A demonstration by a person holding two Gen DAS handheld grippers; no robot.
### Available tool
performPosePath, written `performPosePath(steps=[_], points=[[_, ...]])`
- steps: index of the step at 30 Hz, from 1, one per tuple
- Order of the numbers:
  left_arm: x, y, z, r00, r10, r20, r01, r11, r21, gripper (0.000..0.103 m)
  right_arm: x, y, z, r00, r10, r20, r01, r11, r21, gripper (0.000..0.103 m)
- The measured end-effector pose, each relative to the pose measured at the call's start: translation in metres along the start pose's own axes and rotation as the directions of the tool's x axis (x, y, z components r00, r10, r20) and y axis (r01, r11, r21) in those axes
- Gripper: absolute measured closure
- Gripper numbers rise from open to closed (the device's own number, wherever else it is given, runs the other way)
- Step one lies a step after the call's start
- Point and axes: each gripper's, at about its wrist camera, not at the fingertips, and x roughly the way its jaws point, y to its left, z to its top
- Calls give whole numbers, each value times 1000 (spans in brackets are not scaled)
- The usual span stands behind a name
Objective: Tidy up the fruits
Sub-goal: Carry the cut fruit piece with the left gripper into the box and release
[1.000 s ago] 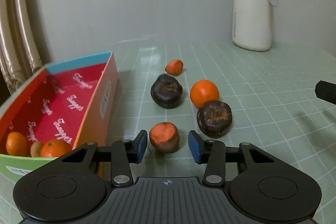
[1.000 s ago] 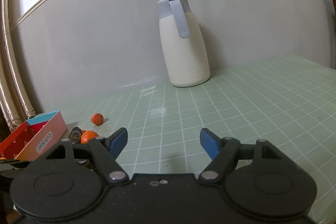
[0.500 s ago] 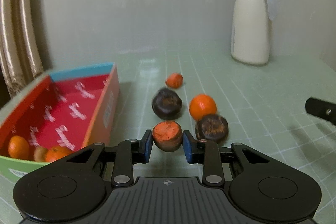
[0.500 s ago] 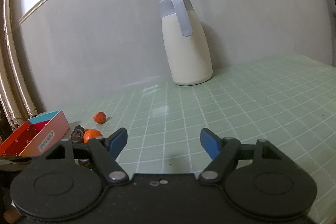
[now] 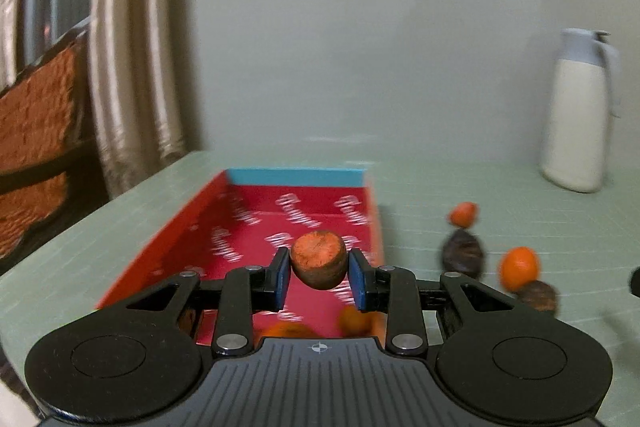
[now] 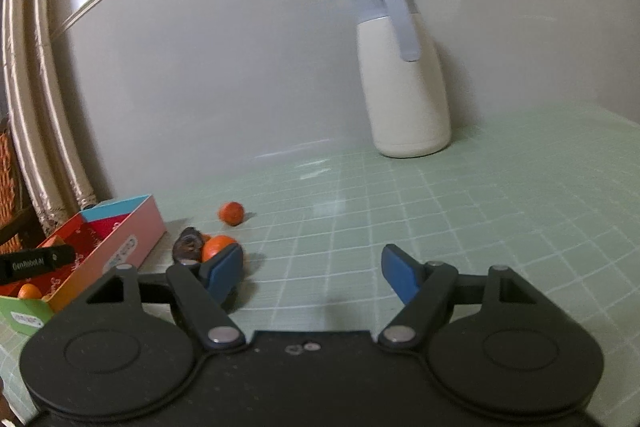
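Lifted off the surface (image 5: 520, 195) since the earlier frame, the cut orange-brown fruit (image 5: 319, 259) is clamped between the left tongs (image 5: 319, 281) above the red box (image 5: 304, 177), right tongs (image 6: 312, 273) wide open and empty, "GenRobot.AI" legible on the left unit

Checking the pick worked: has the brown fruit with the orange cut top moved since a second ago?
Yes. The cut-top fruit, gripped in the left claw, went from the green table leftward, now above the red box.
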Motion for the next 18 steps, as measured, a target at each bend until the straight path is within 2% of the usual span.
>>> performPosePath(steps=[3,8,18], points=[[10,16,1,999,34,-41,-35,999,-28,72,3,8,-1,1000,16,-4,-16,1000,-7,27],[32,38,0,989,50,-142,-64,993,-97,72,9,20,-3,999,45,-13,-45,999,-20,27],[39,49,1,980,108,-167,-127,987,-103,72,15,36,-7,996,85,-31,-87,995,-49,27]])
